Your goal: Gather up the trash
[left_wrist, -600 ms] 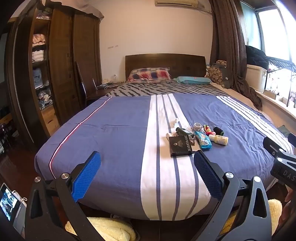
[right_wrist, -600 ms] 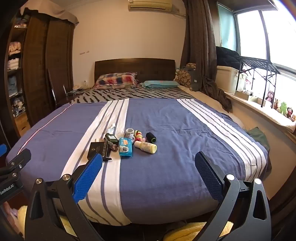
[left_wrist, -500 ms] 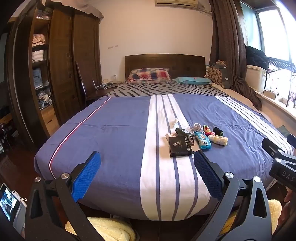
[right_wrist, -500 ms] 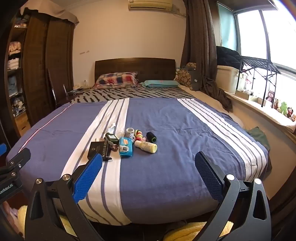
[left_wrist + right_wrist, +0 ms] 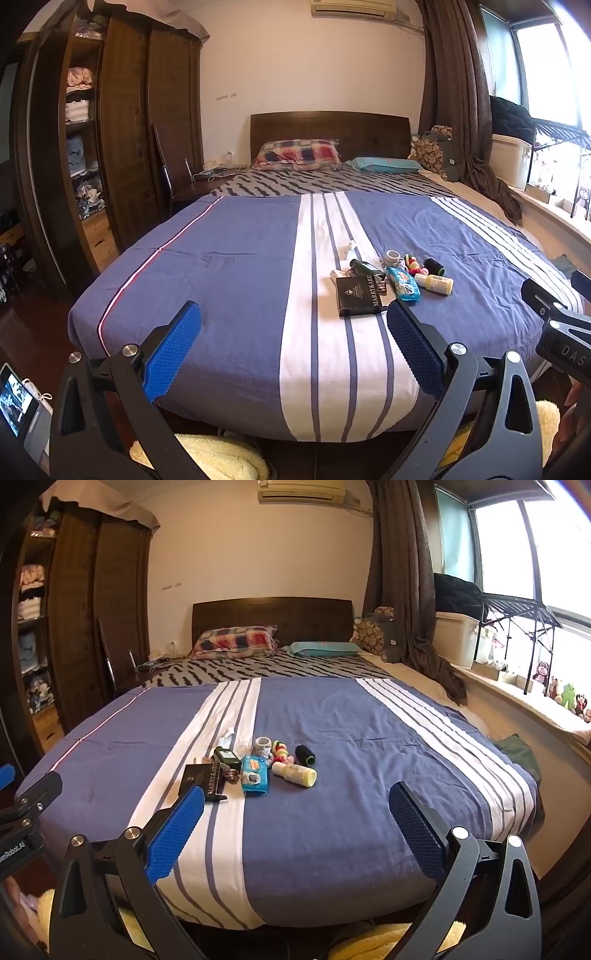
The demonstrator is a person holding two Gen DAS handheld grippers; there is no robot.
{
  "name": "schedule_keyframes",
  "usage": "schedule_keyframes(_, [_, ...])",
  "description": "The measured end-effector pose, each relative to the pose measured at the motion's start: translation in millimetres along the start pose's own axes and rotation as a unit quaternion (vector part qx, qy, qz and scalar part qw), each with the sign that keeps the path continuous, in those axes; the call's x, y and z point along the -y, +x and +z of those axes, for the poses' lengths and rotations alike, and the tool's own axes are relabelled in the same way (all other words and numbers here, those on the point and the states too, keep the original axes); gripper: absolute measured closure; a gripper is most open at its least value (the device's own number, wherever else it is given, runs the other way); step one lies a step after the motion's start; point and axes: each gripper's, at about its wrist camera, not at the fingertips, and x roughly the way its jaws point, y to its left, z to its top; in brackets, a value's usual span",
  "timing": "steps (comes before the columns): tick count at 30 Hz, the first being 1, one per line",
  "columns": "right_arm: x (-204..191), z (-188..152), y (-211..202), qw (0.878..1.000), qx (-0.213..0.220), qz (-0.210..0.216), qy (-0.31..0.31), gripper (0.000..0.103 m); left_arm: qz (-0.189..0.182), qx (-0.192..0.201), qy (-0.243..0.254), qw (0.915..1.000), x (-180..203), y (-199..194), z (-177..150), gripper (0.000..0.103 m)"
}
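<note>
A small heap of items lies on the blue striped bed cover (image 5: 229, 266): a black box (image 5: 357, 296), a blue wipes pack (image 5: 402, 283), a pale yellow bottle (image 5: 437, 283), a black thread spool (image 5: 434, 266), a dark green bottle (image 5: 364, 268), a small tape roll (image 5: 392, 256) and a crumpled white tissue (image 5: 349, 248). The right wrist view shows the same box (image 5: 201, 775), wipes pack (image 5: 254, 774) and yellow bottle (image 5: 295, 773). My left gripper (image 5: 293, 325) hangs open near the bed's foot, short of the heap. My right gripper (image 5: 295, 806) is open too, with nothing between its fingers.
A dark wardrobe (image 5: 122, 147) with open shelves stands left of the bed. Pillows (image 5: 299, 155) and a headboard lie at the far end. A windowsill (image 5: 535, 698) with toys and a rack runs along the right. A yellow fluffy rug (image 5: 221, 458) lies on the floor below.
Both views have shifted very slightly; the heap sits a touch nearer and lower. Both grippers stay open and nothing on the bed has moved.
</note>
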Motion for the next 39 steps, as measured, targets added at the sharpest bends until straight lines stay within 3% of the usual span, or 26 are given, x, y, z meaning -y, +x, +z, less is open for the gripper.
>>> schedule_keyframes(39, [0.5, 3.0, -7.1, 1.0, 0.006, 0.013, 0.005, 0.003, 0.003, 0.012, -0.003, 0.9999, -1.0, -10.3, 3.2, 0.008])
